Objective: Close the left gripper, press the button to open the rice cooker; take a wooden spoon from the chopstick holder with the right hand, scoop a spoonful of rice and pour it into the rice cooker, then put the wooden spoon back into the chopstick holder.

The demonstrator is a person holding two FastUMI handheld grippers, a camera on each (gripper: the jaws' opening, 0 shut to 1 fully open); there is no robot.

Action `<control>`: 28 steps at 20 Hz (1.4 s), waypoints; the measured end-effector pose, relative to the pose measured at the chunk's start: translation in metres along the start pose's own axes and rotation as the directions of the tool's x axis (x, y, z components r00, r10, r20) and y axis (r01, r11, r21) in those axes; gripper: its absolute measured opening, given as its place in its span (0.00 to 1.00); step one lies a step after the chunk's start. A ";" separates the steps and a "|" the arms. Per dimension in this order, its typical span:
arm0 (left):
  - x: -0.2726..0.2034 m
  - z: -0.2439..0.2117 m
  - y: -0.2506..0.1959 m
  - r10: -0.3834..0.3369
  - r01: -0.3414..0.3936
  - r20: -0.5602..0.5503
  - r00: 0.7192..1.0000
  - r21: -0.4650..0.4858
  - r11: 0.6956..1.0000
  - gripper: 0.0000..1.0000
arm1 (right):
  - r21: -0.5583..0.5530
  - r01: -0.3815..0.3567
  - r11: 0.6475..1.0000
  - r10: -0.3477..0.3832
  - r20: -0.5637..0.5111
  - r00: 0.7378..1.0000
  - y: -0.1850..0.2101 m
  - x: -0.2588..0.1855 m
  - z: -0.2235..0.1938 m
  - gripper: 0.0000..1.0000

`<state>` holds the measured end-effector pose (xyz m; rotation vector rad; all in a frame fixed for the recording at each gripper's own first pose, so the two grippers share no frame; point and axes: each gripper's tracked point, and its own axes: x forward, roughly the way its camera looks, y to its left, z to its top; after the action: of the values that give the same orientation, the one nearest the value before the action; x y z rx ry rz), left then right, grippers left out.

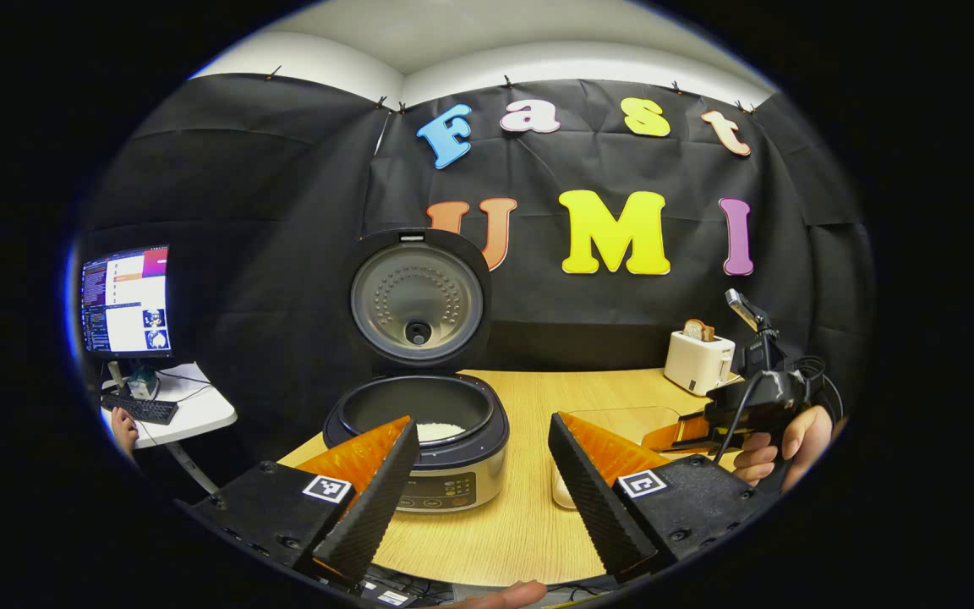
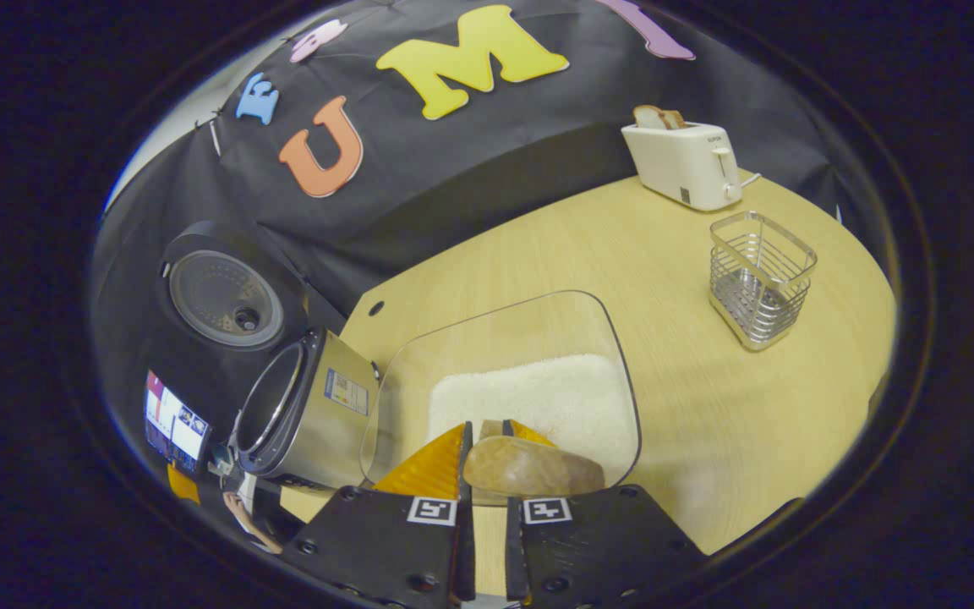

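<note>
The rice cooker (image 1: 453,474) stands in front of me with its lid (image 1: 417,296) raised; a little white rice (image 1: 439,431) lies in the pot. My left gripper (image 1: 483,420) is open just before the cooker, nothing between its fingers. In the right gripper view, my right gripper (image 2: 487,427) is shut on the wooden spoon (image 2: 533,467), whose brown bowl lies just over the near edge of the glass dish (image 2: 605,338) of rice (image 2: 538,393). The wire chopstick holder (image 2: 759,279) stands empty to the right. The right gripper (image 1: 664,438) also appears over the dish, held by a hand (image 1: 783,444).
A white toaster (image 2: 683,161) with bread stands at the back of the wooden table (image 2: 690,423). The cooker (image 2: 305,414) sits left of the glass dish. A monitor (image 1: 125,300) and keyboard sit on a side desk at the far left.
</note>
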<state>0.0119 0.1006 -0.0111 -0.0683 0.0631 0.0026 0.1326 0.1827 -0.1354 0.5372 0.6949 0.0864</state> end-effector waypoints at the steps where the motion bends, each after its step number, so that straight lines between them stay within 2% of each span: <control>1: 0.000 -0.001 0.001 0.000 0.000 -0.001 1.000 -0.003 1.000 0.99 | 0.000 -0.014 1.000 0.014 0.032 0.999 0.002 0.000 0.002 0.14; 3: -0.001 0.000 0.006 0.009 -0.009 -0.001 1.000 -0.011 1.000 1.00 | 0.015 -0.033 0.999 0.033 0.046 0.998 0.004 0.000 0.000 0.14; 5: 0.000 -0.002 0.009 0.014 -0.014 -0.006 1.000 -0.031 0.999 0.95 | 0.082 -0.072 0.994 0.068 0.048 0.997 0.009 0.006 0.000 0.14; 6: 0.001 -0.001 0.009 0.012 -0.012 -0.006 1.000 -0.042 0.999 1.00 | 0.128 -0.092 0.987 0.086 0.051 0.995 0.009 0.007 0.003 0.13; 9: 0.001 -0.001 0.010 0.001 -0.002 -0.004 1.000 -0.067 0.998 1.00 | 0.291 -0.175 0.941 0.186 -0.010 0.982 0.019 0.008 0.003 0.14; 11: 0.002 -0.001 0.011 0.004 -0.004 -0.005 1.000 -0.072 0.997 0.98 | 0.381 -0.200 0.903 0.235 -0.047 0.971 0.022 0.008 0.005 0.14; 17: 0.004 -0.004 0.013 0.005 -0.006 -0.018 1.000 -0.075 0.997 0.99 | 0.472 -0.219 0.854 0.266 -0.033 0.963 0.019 0.012 0.012 0.14; 20: 0.004 -0.004 0.014 0.007 -0.008 -0.016 1.000 -0.074 0.997 0.99 | 0.536 -0.231 0.812 0.286 -0.020 0.958 0.011 0.006 0.017 0.14; 24: 0.004 -0.004 0.014 0.012 -0.013 -0.019 1.000 -0.071 0.997 0.99 | 0.563 -0.233 0.793 0.266 0.024 0.964 -0.012 -0.006 0.032 0.14; 28: 0.002 -0.003 0.022 0.029 -0.029 -0.013 1.000 -0.064 0.997 0.99 | 0.586 -0.275 0.762 0.284 0.079 0.955 -0.018 -0.025 0.053 0.14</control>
<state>0.0135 0.1221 -0.0160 -0.1320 0.0763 0.0332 0.1447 0.1377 -0.0961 1.2527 0.6457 0.1554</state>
